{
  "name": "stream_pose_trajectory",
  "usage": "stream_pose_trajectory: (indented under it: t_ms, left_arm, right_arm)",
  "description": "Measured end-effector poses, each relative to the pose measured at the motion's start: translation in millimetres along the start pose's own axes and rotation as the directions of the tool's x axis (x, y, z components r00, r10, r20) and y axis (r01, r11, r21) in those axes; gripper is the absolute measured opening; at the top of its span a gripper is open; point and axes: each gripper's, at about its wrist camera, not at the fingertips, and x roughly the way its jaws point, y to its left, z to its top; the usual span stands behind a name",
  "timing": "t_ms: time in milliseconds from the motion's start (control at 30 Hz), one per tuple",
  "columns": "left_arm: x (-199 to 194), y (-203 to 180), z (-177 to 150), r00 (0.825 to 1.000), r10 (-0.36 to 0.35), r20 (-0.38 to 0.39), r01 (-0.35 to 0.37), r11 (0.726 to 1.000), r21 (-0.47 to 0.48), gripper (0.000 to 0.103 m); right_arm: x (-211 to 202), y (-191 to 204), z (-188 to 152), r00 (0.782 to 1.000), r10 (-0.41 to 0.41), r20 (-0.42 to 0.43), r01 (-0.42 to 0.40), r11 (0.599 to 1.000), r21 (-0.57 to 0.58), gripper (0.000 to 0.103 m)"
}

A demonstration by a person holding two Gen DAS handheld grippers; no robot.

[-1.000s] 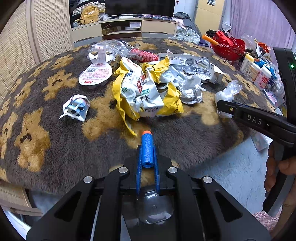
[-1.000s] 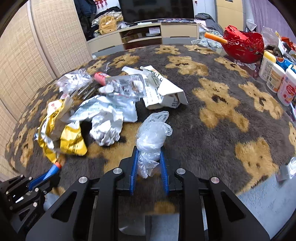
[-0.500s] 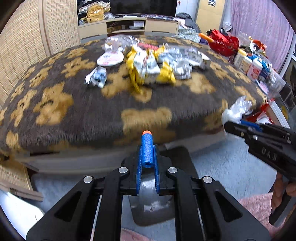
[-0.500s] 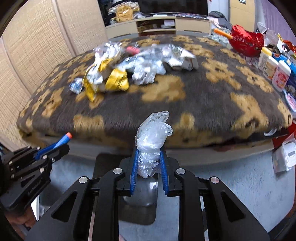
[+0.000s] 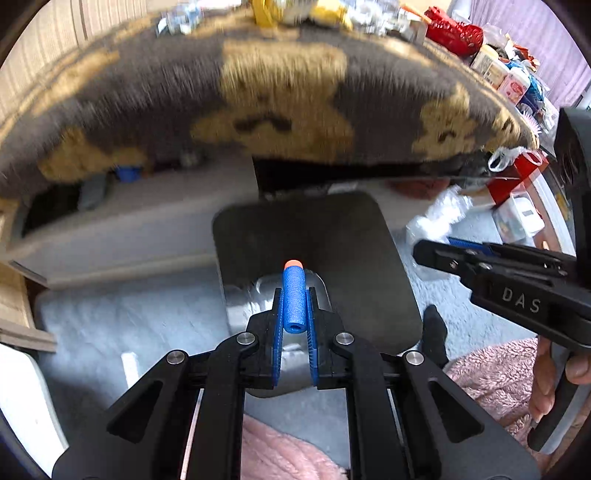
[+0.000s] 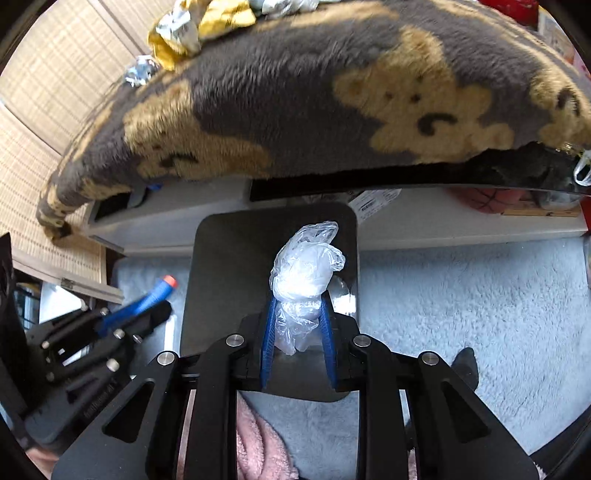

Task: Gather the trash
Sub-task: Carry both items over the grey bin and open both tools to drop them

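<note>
Both grippers have dropped from over the bear-print blanket (image 6: 280, 110) to the floor in front of it – a second ago we were looking across the litter on top, and now that pile of wrappers (image 6: 192, 26) sits far up at the edge of view. Below us stands a dark bin (image 5: 373, 258) with a silvery liner showing inside, set on a pale grey rug (image 6: 480, 295) just before the low platform that the blanket covers.

Our left gripper (image 5: 294, 295) is clamped on a blue foam dart (image 5: 293, 299) with an orange tip, which stands up between the blue pads and points out over the bin's mouth. Our right gripper (image 6: 297, 310) pinches a crumpled clear plastic bag (image 6: 306, 273); the bag bulges above the pads and hangs over the bin as well. From the left wrist view we see the right gripper coming in from the side with the bag at its tip, a hand (image 5: 554, 373) wrapped round its handle. A dark sock (image 5: 434, 332) rests beside the bin – and pink fleece (image 5: 495, 369) lies along the near edge of the rug.
</note>
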Motion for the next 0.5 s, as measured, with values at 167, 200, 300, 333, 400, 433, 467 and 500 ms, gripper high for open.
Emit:
stream_pose_trajectory:
  t_ms: [167, 200, 300, 333, 400, 433, 467, 500]
  left_arm:
    - [18, 3, -5, 0.999, -0.021, -0.048, 0.02, 1.0, -0.009, 0.01]
    - [21, 4, -6, 0.998, -0.024, -0.058, 0.023, 1.0, -0.011, 0.01]
    - [24, 7, -4, 0.997, -0.029, -0.065, 0.028, 0.999, -0.019, 0.01]
    - [25, 8, -4, 0.997, -0.029, -0.064, 0.028, 0.999, -0.022, 0.011]
    - [24, 11, -2, 0.998, -0.029, -0.062, 0.027, 0.999, -0.027, 0.019]
    - [24, 10, 0, 0.998, -0.027, -0.06, 0.026, 0.999, -0.027, 0.021]
    - [22, 10, 1, 0.998, -0.023, -0.057, 0.021, 0.999, -0.025, 0.027]
    - [21, 10, 2, 0.999, -0.014, -0.051, 0.013, 1.0, -0.023, 0.035]
  right_arm:
    - [20, 8, 4, 0.999, -0.014, -0.034, 0.013, 1.0, -0.013, 0.025]
    - [23, 9, 3, 0.999, -0.015, -0.036, 0.015, 1.0, -0.012, 0.026]
    - [27, 10, 5, 0.999, -0.015, -0.048, 0.014, 1.0, -0.011, 0.031]
    - [28, 9, 5, 0.999, -0.015, -0.049, 0.014, 1.0, -0.009, 0.046]
    - [26, 6, 7, 0.999, -0.008, -0.039, 0.008, 1.0, 0.008, 0.061]
    - [24, 6, 9, 0.999, -0.009, -0.032, 0.01, 1.0, 0.01, 0.061]
    - [22, 5, 11, 1.0, -0.012, -0.026, 0.012, 1.0, 0.011, 0.061]
    - [19, 5, 12, 1.0, -0.016, -0.018, 0.016, 1.0, 0.014, 0.061]
